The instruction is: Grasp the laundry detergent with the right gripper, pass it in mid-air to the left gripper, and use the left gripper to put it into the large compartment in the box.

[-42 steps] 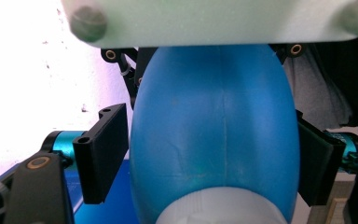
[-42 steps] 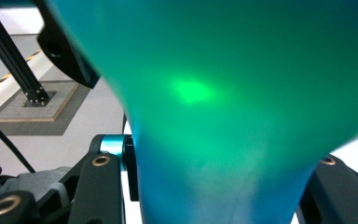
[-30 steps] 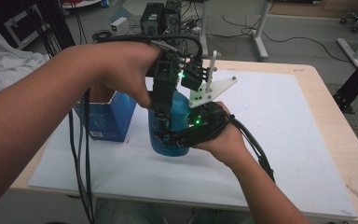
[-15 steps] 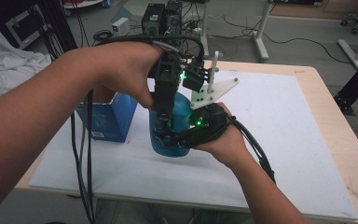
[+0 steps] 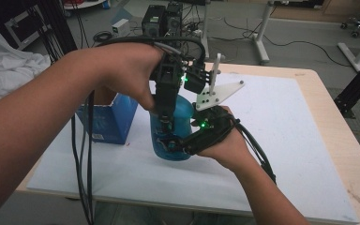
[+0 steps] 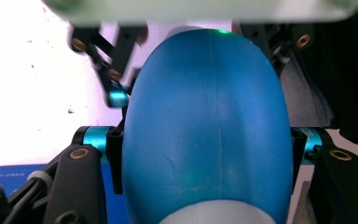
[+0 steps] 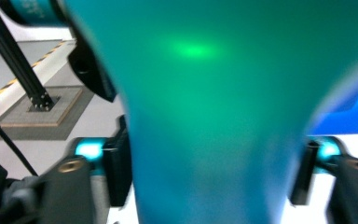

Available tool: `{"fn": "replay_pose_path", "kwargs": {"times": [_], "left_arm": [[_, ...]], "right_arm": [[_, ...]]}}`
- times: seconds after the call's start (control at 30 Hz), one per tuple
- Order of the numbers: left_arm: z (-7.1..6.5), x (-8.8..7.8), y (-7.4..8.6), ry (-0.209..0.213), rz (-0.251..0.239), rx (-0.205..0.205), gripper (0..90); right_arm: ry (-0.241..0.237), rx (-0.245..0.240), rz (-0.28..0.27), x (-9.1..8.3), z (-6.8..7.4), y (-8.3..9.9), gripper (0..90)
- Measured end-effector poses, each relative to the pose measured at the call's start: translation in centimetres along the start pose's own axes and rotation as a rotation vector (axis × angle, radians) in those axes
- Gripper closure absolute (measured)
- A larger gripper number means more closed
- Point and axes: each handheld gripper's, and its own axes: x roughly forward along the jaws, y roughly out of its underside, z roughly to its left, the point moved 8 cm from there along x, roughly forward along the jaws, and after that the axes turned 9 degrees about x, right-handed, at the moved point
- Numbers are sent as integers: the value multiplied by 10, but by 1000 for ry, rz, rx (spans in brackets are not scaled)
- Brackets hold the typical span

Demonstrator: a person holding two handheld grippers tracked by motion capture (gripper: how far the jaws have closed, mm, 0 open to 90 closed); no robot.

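Little has shifted except the right claw, whose jaws have just been opening around the upright blue bottle on the counter; the left claw pinches it from above (long axis vertical).

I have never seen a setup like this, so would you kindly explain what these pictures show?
A person holds a hand-held two-jaw gripper in each hand. One picture looks down from above the table; the other two come from a camera riding on each gripper, looking along its black jaws. On the table lies a white board, bearing a blue bottle and a blue box beside it. The left gripper is clamped on the bottle from above. The right gripper has just been opening; the bottle sits between its jaws, one pad apart from it.
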Motion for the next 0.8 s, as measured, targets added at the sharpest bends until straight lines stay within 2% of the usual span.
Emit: {"fn": "replay_pose_path", "kwargs": {"times": [0.17,0.2,0.27,0.3,0.5,0.57,0.6,0.63,0.8], "left_arm": [[1,0,2,3,7,-5,396],[1,0,3,2,6,-14,396],[2,-1,5,1,8,-20,396],[2,-2,6,1,7,-25,396],[2,-12,14,8,7,-56,396],[2,-15,16,5,9,-77,396],[3,-16,18,2,13,-84,396],[3,-18,19,3,18,-89,396],[4,-28,26,3,20,-131,396]], "right_arm": [[2,5,-12,-8,0,3,226],[-11,6,-14,-11,1,4,217],[-10,2,-16,-16,2,5,166],[-21,11,-9,-19,4,6,146],[-1,-3,28,-39,3,10,125],[10,-8,37,-46,2,10,85],[33,-4,52,-50,1,10,8],[58,-4,67,-53,-1,11,8],[75,-4,139,-68,-3,17,6]]}}
